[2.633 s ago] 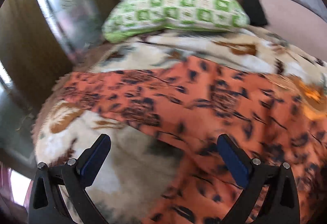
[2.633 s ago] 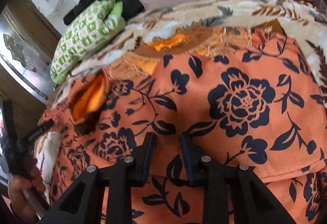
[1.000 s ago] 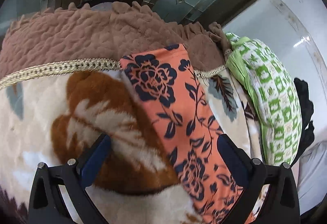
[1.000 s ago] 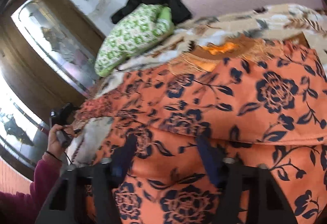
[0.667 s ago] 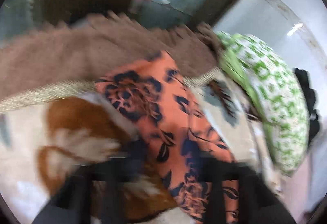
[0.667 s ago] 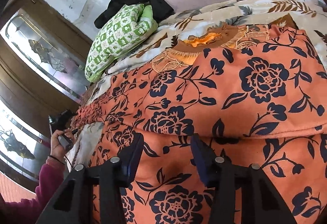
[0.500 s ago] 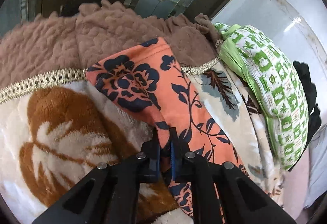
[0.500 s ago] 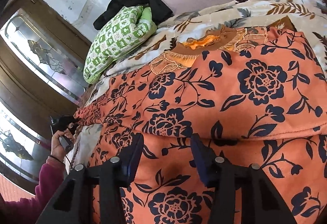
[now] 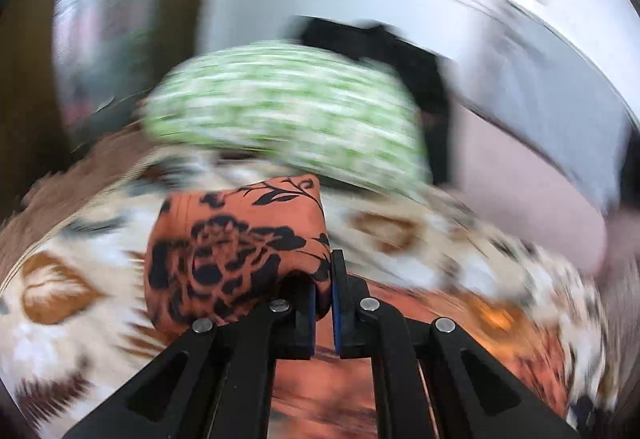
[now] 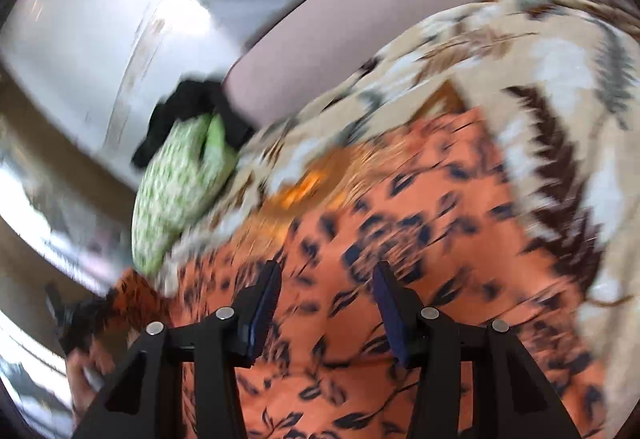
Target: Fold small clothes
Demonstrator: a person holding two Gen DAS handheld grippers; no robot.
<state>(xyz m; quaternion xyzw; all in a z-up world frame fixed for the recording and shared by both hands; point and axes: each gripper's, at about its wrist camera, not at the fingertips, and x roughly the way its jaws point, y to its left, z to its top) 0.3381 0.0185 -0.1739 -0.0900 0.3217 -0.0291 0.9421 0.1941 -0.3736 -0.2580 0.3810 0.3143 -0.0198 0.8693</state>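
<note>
An orange garment with a dark floral print (image 10: 400, 247) lies spread on the bed. My left gripper (image 9: 323, 279) is shut on one end of the garment (image 9: 236, 251), which bunches up lifted off the blanket to the left of the fingers. In the right wrist view that lifted end (image 10: 132, 291) shows at the lower left, beside the left gripper (image 10: 76, 315) and a hand. My right gripper (image 10: 326, 279) stands half open low over the middle of the garment. Its pads are apart, and no fabric is visibly pinched between them. Both views are blurred by motion.
A cream blanket with brown leaf shapes (image 9: 60, 291) covers the bed. A green-and-white pillow (image 9: 280, 111) lies at the far end, with a black garment (image 9: 400, 51) behind it. A pink sheet (image 9: 520, 191) lies to the right. Wood and glass panels (image 10: 48, 175) run along the left.
My left gripper closed on the garment's narrow end, lifted it off the blanket and swung away from the brown edge. The right gripper rolled and shifted over the garment, jaws about as wide.
</note>
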